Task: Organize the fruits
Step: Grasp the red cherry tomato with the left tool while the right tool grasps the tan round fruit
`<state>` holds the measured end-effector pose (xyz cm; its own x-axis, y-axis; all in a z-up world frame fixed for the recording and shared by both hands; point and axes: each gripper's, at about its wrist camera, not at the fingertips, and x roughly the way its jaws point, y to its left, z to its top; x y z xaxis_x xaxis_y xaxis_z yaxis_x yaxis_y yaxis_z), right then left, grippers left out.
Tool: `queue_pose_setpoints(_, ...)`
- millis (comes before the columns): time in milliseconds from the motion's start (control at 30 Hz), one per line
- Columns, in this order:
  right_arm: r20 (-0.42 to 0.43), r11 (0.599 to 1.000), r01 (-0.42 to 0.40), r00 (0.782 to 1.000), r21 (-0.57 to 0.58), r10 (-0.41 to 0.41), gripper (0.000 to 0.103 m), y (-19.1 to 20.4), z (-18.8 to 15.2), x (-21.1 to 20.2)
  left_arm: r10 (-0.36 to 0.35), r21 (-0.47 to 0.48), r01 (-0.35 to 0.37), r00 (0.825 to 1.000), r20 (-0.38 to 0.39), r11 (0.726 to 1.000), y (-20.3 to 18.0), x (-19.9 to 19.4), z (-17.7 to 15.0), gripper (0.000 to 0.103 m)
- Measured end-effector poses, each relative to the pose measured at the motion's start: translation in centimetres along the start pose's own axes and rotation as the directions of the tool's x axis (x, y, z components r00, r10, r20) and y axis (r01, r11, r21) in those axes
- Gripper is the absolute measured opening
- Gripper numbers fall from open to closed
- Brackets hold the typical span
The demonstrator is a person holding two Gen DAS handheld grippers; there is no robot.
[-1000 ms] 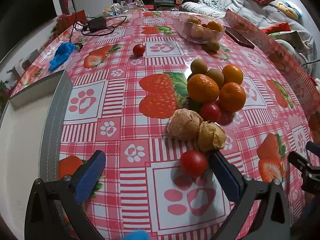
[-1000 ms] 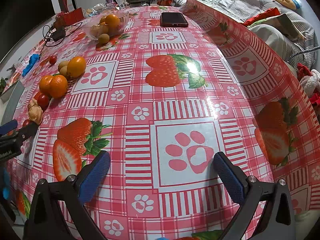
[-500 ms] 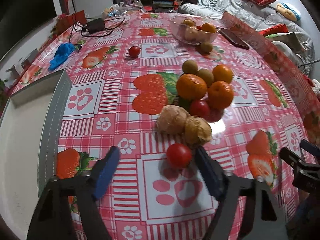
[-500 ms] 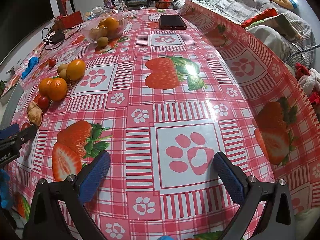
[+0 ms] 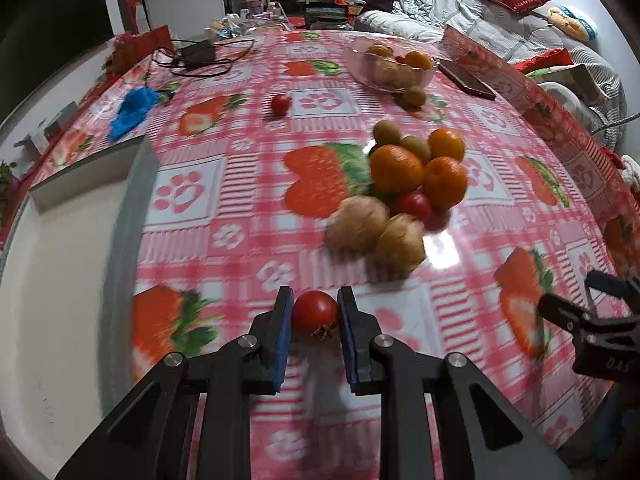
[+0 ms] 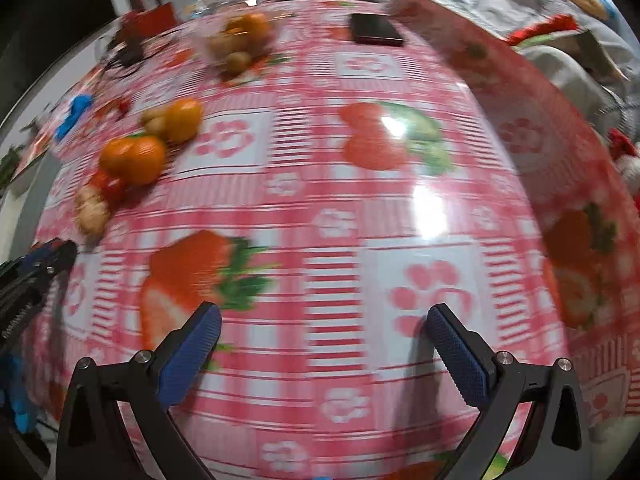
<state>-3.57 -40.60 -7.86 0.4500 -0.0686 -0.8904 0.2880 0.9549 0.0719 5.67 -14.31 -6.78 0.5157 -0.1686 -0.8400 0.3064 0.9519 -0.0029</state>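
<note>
Left wrist view. The left gripper has just been closing; its blue pads now press both flanks of a small red tomato, stem end toward the camera. Whether the tomato rests on the tablecloth or sits clear of it cannot be told.

Taking the fruit pile as landmark: the held tomato sits nearer the camera than the pile, just short of two tan, papery-skinned fruits that form its near edge. Three oranges, two kiwis and a second red tomato make up the rest of the pile, touching one another. A lone tomato lies well beyond the pile, to its left. A clear bowl holding more fruit stands beyond the pile, with a single kiwi just beside it and a dark phone to its right. A white tray lies far left of the pile; a blue cloth sits beyond the tray. The right gripper's black tip shows at the frame's right edge.

Right wrist view, blurred. The right gripper stands wide apart with nothing between its fingers, over bare tablecloth well to the right of the fruit pile. The left gripper's tip appears at the left edge, nearer the camera than the pile; the tomato cannot be made out here.
</note>
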Motion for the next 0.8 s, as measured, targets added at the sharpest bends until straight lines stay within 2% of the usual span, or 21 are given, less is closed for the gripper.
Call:
queue_pose_setpoints(133,-0.007,0.995,-0.080,0.997,-0.053,0.080,0.103,4.0,1.0,0.3,0.002,-0.023,-0.002,1.000,-0.001,1.000,1.7,-0.7,-1.1,0.025)
queue_pose_setpoints(267,-0.014,0.978,-0.182,0.983,-0.102,0.181,0.103,8.2,2.7,0.9,0.004,-0.039,-0.004,1.000,-0.003,0.999,2.9,-1.2,-1.6,0.025)
queue_pose_setpoints(400,-0.005,0.970,-0.195,0.981,-0.147,0.196,0.103,11.6,4.3,1.7,-0.012,-0.046,0.012,1.000,0.000,0.999,3.4,-1.3,-1.8,0.026)
queue_pose_setpoints(433,-0.008,0.969,-0.191,0.981,-0.156,0.193,0.103,12.1,4.5,2.0,-0.014,-0.043,0.014,1.000,0.001,0.999,3.4,-1.2,-1.7,0.028)
queue_pose_setpoints(467,-0.008,0.970,-0.180,0.983,-0.165,0.181,0.100,12.7,4.7,2.2,-0.023,-0.037,0.024,1.000,0.004,0.999,3.3,-1.2,-1.7,0.034)
queue_pose_setpoints(500,-0.002,0.971,-0.163,0.986,-0.177,0.165,0.093,13.1,4.8,2.3,-0.025,-0.031,0.025,1.000,0.007,0.999,3.3,-1.2,-1.7,0.041)
queue_pose_setpoints(533,0.011,0.971,-0.132,0.991,-0.199,0.136,0.079,13.6,4.7,2.3,-0.021,-0.027,0.021,1.000,0.010,0.999,3.2,-1.1,-1.8,0.042)
queue_pose_setpoints(567,0.024,0.969,-0.116,0.992,-0.218,0.124,0.070,14.0,4.6,2.0,-0.014,-0.023,0.014,1.000,0.013,1.000,3.1,-1.1,-1.8,0.042)
queue_pose_setpoints(633,0.037,0.963,-0.123,0.990,-0.238,0.136,0.029,14.3,4.5,1.6,-0.019,-0.019,0.019,1.000,0.012,1.000,3.1,-1.1,-1.8,0.041)
queue_pose_setpoints(667,0.030,0.963,-0.148,0.987,-0.224,0.159,0.029,14.0,4.5,1.6,-0.031,-0.024,0.031,0.999,0.013,0.999,3.1,-1.2,-1.8,0.030)
queue_pose_setpoints(700,0.025,0.963,-0.182,0.981,-0.197,0.191,0.029,13.3,4.5,1.6,-0.055,-0.031,0.055,0.998,0.010,0.998,3.4,-1.4,-1.9,0.024)
queue_pose_setpoints(800,0.025,0.960,-0.244,0.968,-0.139,0.250,0.029,11.4,4.2,1.4,-0.097,-0.063,0.098,0.995,0.011,0.993,3.9,-1.8,-2.1,0.024)
